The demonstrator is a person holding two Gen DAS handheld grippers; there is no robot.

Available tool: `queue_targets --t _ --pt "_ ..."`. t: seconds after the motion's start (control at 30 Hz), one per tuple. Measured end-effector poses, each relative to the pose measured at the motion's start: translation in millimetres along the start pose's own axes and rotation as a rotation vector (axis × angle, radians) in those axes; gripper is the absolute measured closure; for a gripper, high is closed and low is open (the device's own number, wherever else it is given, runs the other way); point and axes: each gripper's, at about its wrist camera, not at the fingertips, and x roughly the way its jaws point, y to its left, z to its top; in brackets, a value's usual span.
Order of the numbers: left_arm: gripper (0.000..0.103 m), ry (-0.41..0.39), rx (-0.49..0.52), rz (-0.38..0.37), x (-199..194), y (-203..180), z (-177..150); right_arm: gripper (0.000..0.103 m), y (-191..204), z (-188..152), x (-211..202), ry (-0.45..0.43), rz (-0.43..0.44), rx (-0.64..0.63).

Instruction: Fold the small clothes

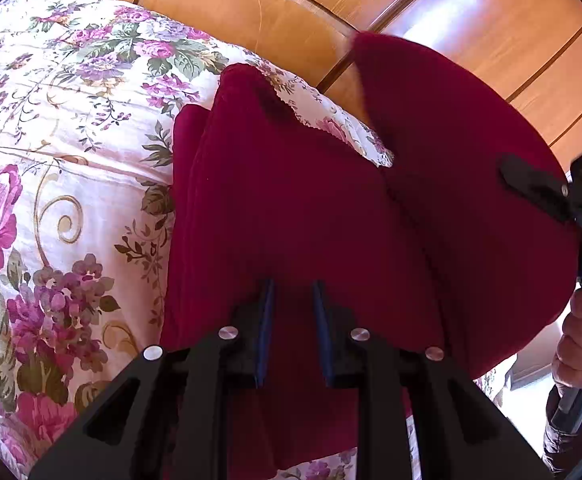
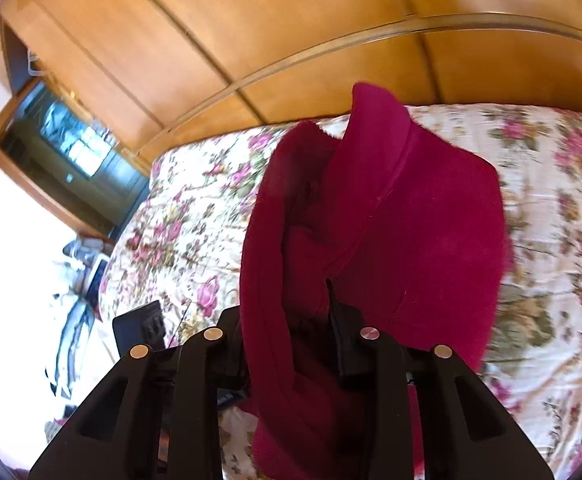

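Both tongs, left tongs (image 1: 291, 320) and right tongs (image 2: 291, 344), pinch the red garment (image 1: 311, 200), hanging mid-frame above the bed (image 1: 71, 140).

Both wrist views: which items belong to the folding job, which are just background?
Job:
- dark red garment
- left hand-held gripper, clamped on it
- right hand-held gripper, clamped on it

Background:
- floral bedspread
- wooden wardrobe panels
- dark glass-fronted cabinet

Both grippers (image 1: 291, 300) (image 2: 287, 320) clamped, raised side by side
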Motion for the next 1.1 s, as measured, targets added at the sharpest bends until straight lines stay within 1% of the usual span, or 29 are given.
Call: queue_targets --t 0.13,0.37,0.5,0.57,0.6,0.63,0.67,0.7,0.73,0.8,0.83,0.87,0.9,0.93,0.97,1.07,1.1 --pt "0.084 0.000 -0.010 -0.017 0.5 5.0 -0.5 0.074 17.0 -2.7 23.4 0.051 -0.002 -0.035" --pt "0.084 -0.005 -0.019 -0.036 0.3 10.9 -5.0 0.074 41.8 -16.2 53.7 0.136 0.023 -0.099" --pt "0.085 -0.008 -0.025 -0.039 0.2 11.4 -7.3 0.074 44.1 -25.8 70.6 0.193 0.027 -0.136" --pt "0.085 -0.011 -0.027 -0.036 -4.4 12.5 -10.0 0.074 40.1 -26.2 73.0 0.198 0.041 -0.120" --pt "0.084 -0.013 -0.033 -0.038 -8.0 13.6 -10.9 0.067 36.8 -25.2 72.0 0.198 0.066 -0.107" --pt "0.084 -0.018 -0.044 -0.047 -13.9 15.6 -12.3 0.063 36.0 -24.8 69.9 0.194 0.091 -0.098" --pt "0.084 -0.022 -0.051 -0.051 -18.3 17.9 -12.8 0.055 35.5 -25.1 67.6 0.191 0.118 -0.087" --pt "0.083 -0.026 -0.056 -0.050 -23.8 20.3 -13.7 0.050 34.4 -24.9 64.1 0.189 0.142 -0.081" --pt "0.080 -0.035 -0.056 -0.038 -31.9 22.1 -15.7 0.048 35.6 -25.0 61.5 0.186 0.172 -0.071" --pt "0.079 -0.050 -0.047 -0.015 -45.5 25.5 -18.5 0.039 33.8 -25.9 53.9 0.178 0.246 -0.039" --pt "0.077 -0.059 -0.043 -0.007 -53.2 27.3 -20.4 0.036 32.5 -27.0 48.3 0.168 0.285 -0.020" --pt "0.076 -0.072 -0.049 -0.006 -62.7 30.7 -22.5 0.035 32.2 -27.9 42.8 0.154 0.307 -0.011" --pt "0.069 -0.081 -0.056 0.003 -69.4 34.4 -23.6 0.035 31.5 -29.8 33.9 0.133 0.328 -0.006" --pt "0.066 -0.097 -0.064 0.024 -78.0 38.7 -25.4 0.035 29.9 -32.0 26.2 0.119 0.341 -0.005" --pt "0.066 -0.116 -0.073 0.038 -89.4 43.8 -27.8 0.035 27.1 -34.5 19.0 0.106 0.348 -0.003" --pt "0.062 -0.162 -0.101 0.037 -116.7 52.2 -32.4 0.035 6.2 -47.9 -6.9 0.064 0.321 0.022" --pt "0.061 -0.174 -0.104 0.028 -122.1 54.1 -33.2 0.035 -6.0 -56.3 -17.6 0.047 0.293 0.034"
